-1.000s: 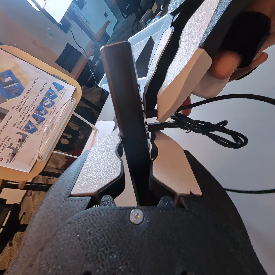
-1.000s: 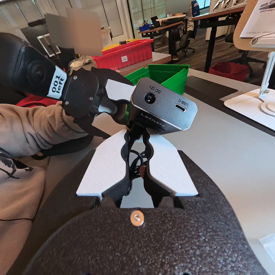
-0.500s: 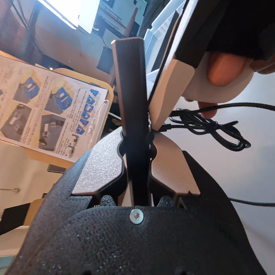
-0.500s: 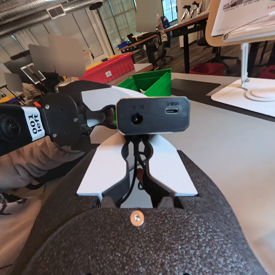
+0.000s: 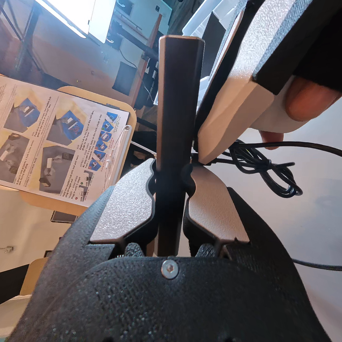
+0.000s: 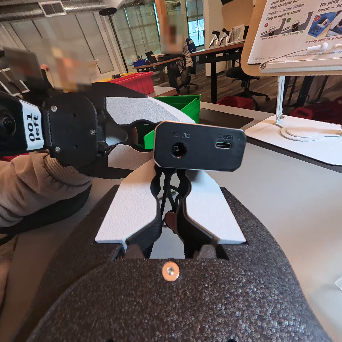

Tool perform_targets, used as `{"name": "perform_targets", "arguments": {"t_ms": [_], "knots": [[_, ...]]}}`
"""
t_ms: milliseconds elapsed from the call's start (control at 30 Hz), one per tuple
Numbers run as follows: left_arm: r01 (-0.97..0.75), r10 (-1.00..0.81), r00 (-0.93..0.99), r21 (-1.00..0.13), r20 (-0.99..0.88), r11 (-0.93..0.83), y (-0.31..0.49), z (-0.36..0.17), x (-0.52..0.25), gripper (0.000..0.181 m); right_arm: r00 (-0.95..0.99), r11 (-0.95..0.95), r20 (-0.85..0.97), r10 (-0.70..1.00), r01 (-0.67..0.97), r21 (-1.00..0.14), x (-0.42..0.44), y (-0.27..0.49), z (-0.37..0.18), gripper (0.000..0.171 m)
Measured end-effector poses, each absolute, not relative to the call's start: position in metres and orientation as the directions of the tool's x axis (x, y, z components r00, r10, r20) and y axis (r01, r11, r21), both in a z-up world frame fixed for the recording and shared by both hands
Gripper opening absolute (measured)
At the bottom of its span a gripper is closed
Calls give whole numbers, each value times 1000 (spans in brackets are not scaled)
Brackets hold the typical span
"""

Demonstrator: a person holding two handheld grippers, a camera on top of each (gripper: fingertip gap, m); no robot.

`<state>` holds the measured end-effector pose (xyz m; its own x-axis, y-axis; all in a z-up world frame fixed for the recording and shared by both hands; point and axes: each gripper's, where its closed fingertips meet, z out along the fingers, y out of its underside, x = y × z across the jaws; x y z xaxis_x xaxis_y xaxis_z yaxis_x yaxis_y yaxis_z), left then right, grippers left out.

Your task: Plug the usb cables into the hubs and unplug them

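Observation:
My left gripper is shut on a dark grey USB hub and holds it on edge above the table. In the right wrist view the hub's end face with a round socket and a small oval port faces me, and the left gripper grips it from the left. My right gripper is shut on the plug of a black USB cable just under the hub. In the left wrist view it presses against the hub's right side. The cable's tied bundle hangs to the right.
An instruction sheet on a wooden board stands on a white stand base at the right. A green bin and a red bin are behind the hub. A black mat lies on the grey table. My left and right fingertips are right by each other.
The hub has turned so its end face squarely faces the right wrist camera. The right gripper has closed in on the hub's side, its fingertip now covering the plug.

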<state>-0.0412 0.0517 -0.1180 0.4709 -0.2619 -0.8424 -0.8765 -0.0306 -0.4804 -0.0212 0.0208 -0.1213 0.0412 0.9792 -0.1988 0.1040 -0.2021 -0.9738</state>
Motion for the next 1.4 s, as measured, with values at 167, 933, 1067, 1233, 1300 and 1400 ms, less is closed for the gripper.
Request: {"name": "perform_targets", "arguments": {"t_ms": [167,933,1067,1233,1300,1400], "knots": [[-865,-284,488,-502,-825,-29,56,-120,-39,29,59,-215,-211,976,86,-973,-19,25,-123,16],[-788,-290,602,-613,-744,-63,69,-119,-39,29,36,-262,-259,965,85,-961,-19,40,-114,19],[-808,-266,582,-584,-769,-80,70,-122,-38,29,44,-256,-253,966,91,-962,-19,43,-118,17],[-812,-246,578,-579,-778,-76,69,-116,-42,29,33,-241,-240,970,55,-969,-24,42,-115,17],[-808,-255,582,-584,-773,-75,69,-118,-44,29,37,-267,-266,963,35,-963,-26,41,-119,17],[-648,-137,760,-756,-635,-92,72,-79,-88,30,9,-289,-297,955,250,-924,-28,14,-184,16]]}}
